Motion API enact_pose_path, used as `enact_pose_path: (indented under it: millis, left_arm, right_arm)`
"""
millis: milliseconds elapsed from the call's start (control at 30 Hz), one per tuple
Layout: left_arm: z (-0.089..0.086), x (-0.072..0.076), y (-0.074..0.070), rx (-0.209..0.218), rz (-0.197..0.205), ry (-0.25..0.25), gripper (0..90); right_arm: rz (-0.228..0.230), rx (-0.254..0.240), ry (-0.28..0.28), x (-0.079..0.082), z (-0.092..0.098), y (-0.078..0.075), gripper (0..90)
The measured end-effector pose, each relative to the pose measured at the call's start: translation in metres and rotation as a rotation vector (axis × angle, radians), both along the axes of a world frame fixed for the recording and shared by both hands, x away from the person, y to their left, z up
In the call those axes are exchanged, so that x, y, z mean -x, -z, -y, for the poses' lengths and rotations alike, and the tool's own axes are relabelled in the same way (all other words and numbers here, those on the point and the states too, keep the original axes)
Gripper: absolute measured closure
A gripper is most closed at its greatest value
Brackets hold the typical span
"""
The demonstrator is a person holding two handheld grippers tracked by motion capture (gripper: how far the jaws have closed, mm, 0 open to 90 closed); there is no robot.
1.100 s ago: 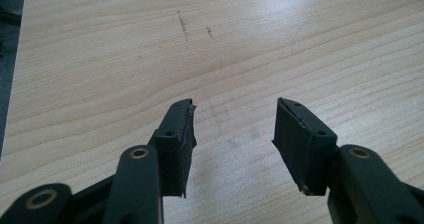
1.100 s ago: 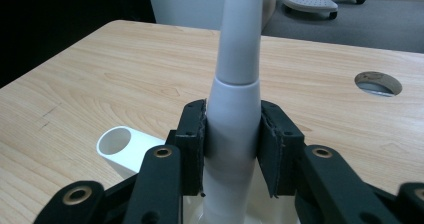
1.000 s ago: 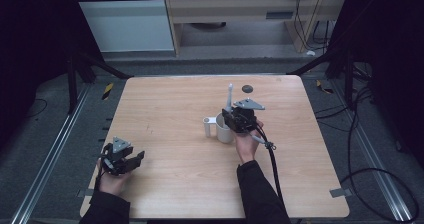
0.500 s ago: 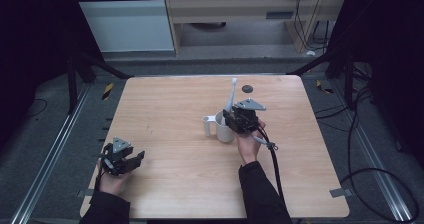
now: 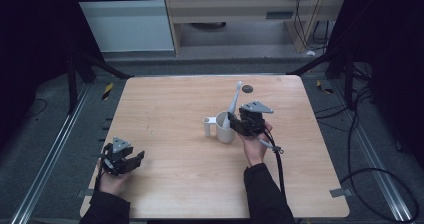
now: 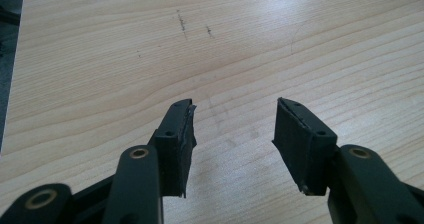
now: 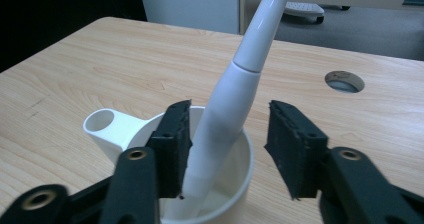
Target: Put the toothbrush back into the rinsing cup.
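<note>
Right gripper [image 7: 227, 149] at the cup [image 5: 225, 129], mid-table. Its jaws now stand apart on either side of the toothbrush [image 7: 225, 119]: the left pad touches or nearly touches the handle, the right pad is clear of it with a visible gap. So the grip has been let go.

Change over the last second: the toothbrush has gone from nearly upright, held over the cup, to leaning in it. In the high view the brush [image 5: 233, 101] slants up and away from the person, head toward the far edge near the round hole [image 5: 247, 88] in the table [image 5: 165, 109]. The foot of the handle sits down inside the cup, resting against the wall on the gripper's side.

Reading: placement looks done. The brush is carried by the cup, not by the gripper. What remains, I judge, is backing the right gripper off without nudging the handle or tipping the cup, since the left pad is so close.

Left gripper [image 6: 232, 129] has not moved: near the left front corner, jaws wide, nothing between them, bare wood beneath.
</note>
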State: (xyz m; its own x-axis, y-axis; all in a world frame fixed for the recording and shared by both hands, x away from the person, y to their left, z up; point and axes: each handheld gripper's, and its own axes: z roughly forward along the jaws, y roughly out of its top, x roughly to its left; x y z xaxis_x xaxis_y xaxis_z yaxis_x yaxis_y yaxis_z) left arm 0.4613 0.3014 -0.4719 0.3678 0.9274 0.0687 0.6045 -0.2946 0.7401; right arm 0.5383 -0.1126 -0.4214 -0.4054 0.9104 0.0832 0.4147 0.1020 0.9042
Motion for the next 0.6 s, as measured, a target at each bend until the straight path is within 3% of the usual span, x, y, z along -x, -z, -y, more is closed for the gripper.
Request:
enact_pose_path:
  millis: [133,200,300,600]
  left_arm:
    - [0.000,0.000,0.000,-0.001,0.000,-0.001,48.7]
    - [0.000,0.000,0.000,0.000,0.001,0.000,48.5]
    - [0.000,0.000,0.001,0.001,0.000,0.002,46.5]
    - [-0.001,0.000,0.002,-0.005,0.003,-0.007,40.2]
  right_arm:
    - [0.007,-0.019,-0.006,0.007,0.011,-0.007,39.1]
    - [-0.004,-0.024,-0.017,0.014,0.024,-0.014,30.3]
    - [-0.022,-0.024,-0.038,0.023,0.037,-0.017,24.5]
    - [-0.039,0.031,-0.025,0.054,0.079,-0.006,16.9]
